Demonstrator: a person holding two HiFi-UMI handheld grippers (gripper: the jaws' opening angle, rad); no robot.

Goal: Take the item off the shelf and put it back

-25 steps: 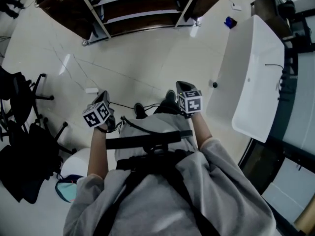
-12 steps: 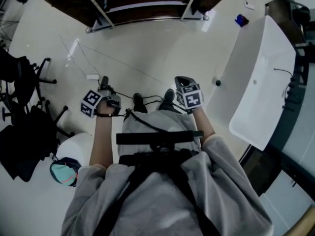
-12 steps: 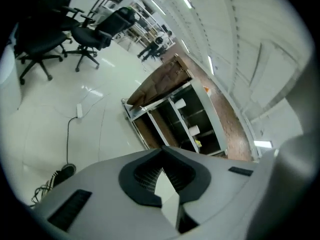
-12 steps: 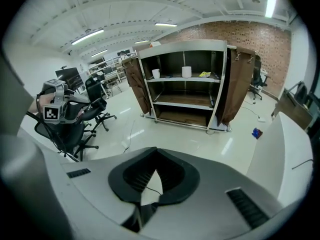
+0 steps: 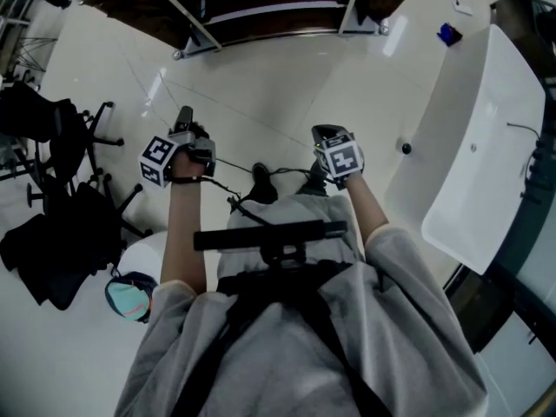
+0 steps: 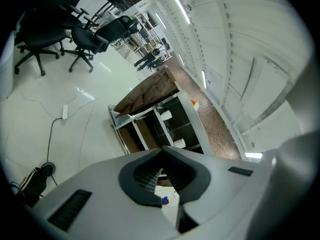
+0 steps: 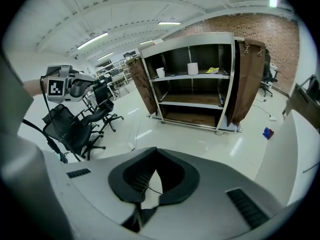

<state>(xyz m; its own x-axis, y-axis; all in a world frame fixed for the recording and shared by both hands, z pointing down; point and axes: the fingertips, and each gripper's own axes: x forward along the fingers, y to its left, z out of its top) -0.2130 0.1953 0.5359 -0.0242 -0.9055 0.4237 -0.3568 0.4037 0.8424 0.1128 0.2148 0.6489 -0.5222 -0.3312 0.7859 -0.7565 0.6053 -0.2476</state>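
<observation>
Since the earlier frame, my left gripper [image 5: 184, 118] is riding higher and further forward. The right gripper [image 5: 328, 137] is holding beside it, with the shelf unit [image 5: 261, 7] well ahead.

Left gripper view: the jaws are sitting together, gripping nothing.

Right gripper view: the jaws are likewise resting together, empty. A white roll [image 7: 193, 68], cup [image 7: 160, 72] and yellow item [image 7: 212, 70] are standing on the top board. I am judging it best to approach squarely and part the jaws only near the chosen item.

1. Head view: looks steeply down from head height; the shelf [image 5: 261, 11] lies far off at the upper edge.
2. Left gripper view: tilted, faces the shelf [image 6: 150, 121] at frame centre.
3. Right gripper view: level, faces the same shelf [image 7: 192, 91] at upper centre, with the left gripper [image 7: 80, 85] at left.
</observation>
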